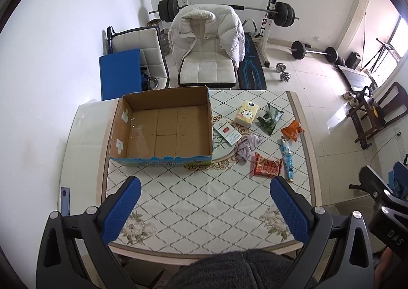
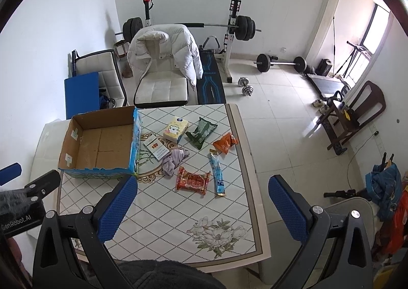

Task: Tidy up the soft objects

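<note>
currently at the start: your left gripper (image 1: 205,208) and right gripper (image 2: 202,208) hang spread and empty, low in frame. cardboard box (image 1: 163,125), centre-left, holds nothing. lilac cloth (image 2: 174,158) lies mid-frame among snack packets; reach there next.

In the right wrist view, "GenRobot.AI" stands in pale letters on the black body of the left gripper (image 2: 23,212) at the picture's left edge. In the left wrist view, "DAS" shows on the right gripper (image 1: 392,235). Print on the packets is too small to read.
</note>
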`<state>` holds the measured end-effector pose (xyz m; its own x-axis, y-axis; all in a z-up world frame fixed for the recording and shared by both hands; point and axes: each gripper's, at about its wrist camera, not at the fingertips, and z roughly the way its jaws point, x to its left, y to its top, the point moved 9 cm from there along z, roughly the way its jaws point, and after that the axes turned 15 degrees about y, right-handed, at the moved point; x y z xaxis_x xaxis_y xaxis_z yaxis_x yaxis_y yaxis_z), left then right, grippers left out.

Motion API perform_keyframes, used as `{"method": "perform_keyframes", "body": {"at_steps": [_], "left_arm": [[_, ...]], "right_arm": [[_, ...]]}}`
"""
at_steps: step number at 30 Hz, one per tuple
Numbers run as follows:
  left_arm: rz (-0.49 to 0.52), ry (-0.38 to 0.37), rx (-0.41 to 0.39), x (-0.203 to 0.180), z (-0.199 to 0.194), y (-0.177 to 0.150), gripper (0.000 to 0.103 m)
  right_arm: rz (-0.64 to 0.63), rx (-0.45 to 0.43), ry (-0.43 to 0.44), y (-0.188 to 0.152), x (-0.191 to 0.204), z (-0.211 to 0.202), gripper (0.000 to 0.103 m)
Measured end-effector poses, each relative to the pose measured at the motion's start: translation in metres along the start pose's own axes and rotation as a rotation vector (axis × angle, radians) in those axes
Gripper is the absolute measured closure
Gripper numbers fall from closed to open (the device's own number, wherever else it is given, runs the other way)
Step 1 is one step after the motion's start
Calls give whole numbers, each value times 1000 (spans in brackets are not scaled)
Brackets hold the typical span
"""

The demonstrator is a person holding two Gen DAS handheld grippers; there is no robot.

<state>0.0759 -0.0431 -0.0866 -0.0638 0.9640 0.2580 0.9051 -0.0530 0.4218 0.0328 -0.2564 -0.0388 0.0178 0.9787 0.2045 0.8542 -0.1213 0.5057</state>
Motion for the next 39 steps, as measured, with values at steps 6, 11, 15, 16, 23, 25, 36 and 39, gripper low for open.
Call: {"method": "perform_keyframes", "body": {"at_steps": [6,11,15,16,23,25,36,39], "left_arm": [[94,16,42,-58,75,45,0],[199,15,109,-126,164,89,0],[318,19,186,-186,247,111,1],[339,20,211,-199,268,114,1],[441,53,377,-257,393,111,2],[466,52,404,-267,412,107,8],[228,-7,586,-233,447,98,38],[243,-7,591,-232,455,94,39]], "right_arm": [[161,116,37,12,-82,87,0],[225,240,113,38,-125,199,0],[289,338,159,61,-146,305,0],[311,365,169,64,-150,329,0],[417,492,193,62,-175,446,1],[430,508,203,61,-177,463,1],[539,615,251,47,-163,526,14],[541,664,231,36,-156,538,43]]}}
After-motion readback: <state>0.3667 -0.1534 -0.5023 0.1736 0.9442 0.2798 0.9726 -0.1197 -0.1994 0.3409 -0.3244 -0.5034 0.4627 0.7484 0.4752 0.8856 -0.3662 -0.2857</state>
